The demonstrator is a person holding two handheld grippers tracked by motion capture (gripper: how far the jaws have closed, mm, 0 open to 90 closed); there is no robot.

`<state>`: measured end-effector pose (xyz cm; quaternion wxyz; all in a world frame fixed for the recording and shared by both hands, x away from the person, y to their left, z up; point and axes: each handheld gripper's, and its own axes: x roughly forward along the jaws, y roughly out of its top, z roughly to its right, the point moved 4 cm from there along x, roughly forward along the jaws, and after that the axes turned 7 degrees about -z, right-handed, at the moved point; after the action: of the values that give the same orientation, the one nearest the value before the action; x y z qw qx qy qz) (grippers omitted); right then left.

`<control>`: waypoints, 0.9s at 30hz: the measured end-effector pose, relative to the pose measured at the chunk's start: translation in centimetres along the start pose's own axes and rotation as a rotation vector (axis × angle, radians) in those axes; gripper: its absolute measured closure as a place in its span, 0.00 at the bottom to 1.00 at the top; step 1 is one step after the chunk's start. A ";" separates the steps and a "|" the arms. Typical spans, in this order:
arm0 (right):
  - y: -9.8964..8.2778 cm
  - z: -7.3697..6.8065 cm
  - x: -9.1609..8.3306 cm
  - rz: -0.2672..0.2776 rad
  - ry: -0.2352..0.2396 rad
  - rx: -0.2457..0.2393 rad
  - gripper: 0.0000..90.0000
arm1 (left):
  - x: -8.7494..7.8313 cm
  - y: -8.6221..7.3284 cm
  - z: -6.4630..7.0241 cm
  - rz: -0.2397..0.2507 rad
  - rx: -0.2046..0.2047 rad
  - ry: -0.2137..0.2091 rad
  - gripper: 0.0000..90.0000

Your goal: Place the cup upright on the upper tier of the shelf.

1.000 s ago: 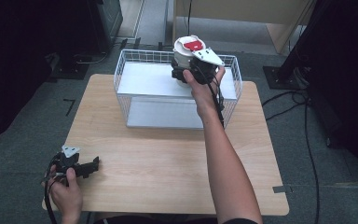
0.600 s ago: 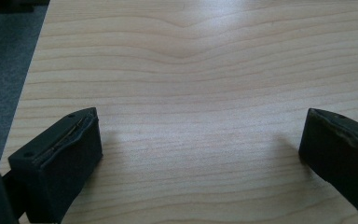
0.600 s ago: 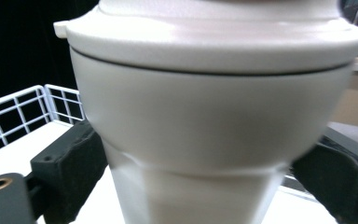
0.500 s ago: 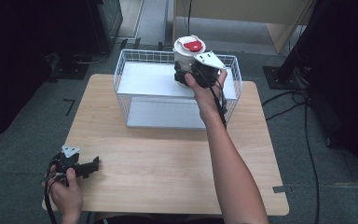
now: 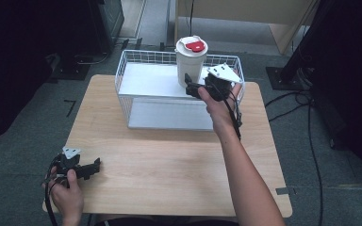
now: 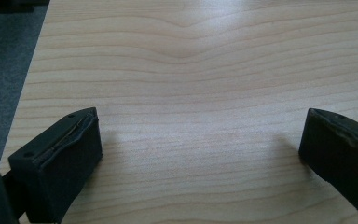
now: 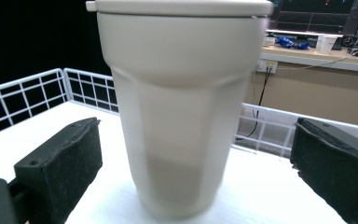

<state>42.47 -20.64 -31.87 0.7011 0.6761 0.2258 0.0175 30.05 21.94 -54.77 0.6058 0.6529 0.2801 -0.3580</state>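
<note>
The right hand-held gripper has its jaws spread wide, either side of a white lidded tumbler without touching it. The tumbler stands upright on the white floor of a wire basket at the table's far edge. The left hand-held gripper rests open near the table's front-left corner.

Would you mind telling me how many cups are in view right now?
1. A single white cup with a red-marked lid stands upright inside the wire basket at the table's far side, between the open jaws of the right gripper, untouched.
</note>
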 end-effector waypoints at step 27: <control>-7.5 3.5 -6.9 -0.013 -0.055 -0.043 0.02 | 0.0 0.0 0.0 -0.002 0.002 0.000 0.00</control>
<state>35.31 -26.83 -37.07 0.7214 0.6597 0.2107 -0.0009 30.03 21.95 -54.76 0.6048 0.6531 0.2806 -0.3590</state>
